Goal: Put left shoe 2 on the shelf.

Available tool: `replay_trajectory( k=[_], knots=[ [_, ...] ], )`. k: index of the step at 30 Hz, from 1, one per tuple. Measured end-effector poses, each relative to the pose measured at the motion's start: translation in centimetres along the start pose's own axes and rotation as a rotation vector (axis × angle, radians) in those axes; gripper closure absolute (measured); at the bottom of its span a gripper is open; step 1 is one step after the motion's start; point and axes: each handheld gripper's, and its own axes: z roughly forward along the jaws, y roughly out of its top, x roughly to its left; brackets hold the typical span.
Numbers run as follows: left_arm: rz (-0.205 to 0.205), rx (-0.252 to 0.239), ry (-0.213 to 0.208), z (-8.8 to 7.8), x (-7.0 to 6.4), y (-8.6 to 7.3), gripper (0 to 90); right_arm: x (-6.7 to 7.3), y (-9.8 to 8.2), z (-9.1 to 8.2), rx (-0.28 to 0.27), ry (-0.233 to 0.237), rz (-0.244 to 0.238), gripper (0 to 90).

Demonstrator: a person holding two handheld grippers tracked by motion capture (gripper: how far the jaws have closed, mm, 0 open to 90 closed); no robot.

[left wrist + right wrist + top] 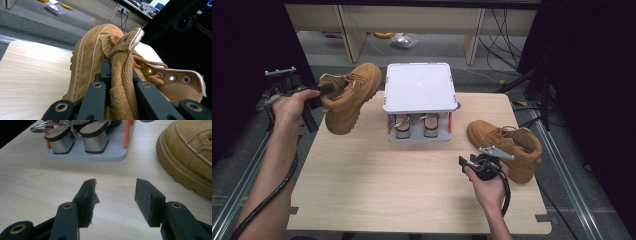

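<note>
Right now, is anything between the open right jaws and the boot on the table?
Nothing visible. The right gripper is open over bare table, with the boot just beside it; the shoe rack stands farther back.

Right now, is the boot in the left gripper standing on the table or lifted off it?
Lifted. The left gripper holds the boot by its collar, sole clear of the table.

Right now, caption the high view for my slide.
Left gripper lifts a tan boot beside the shoe rack.
</note>
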Motion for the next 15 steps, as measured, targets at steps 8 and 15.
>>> replay_trajectory(
  k=[8, 15],
  knots=[
    [0.011, -0.009, -0.009, 0.11, -0.50, 0.50, 82.4, -0.01, -0.03, 0.14, -0.013, 0.012, 0.003, 51.8],
    [0.005, -0.010, -0.007, 0.25, -0.74, 0.82, 82.3, -0.05, -0.03, 0.16, -0.009, 0.011, -0.002, 51.8]
  ],
)
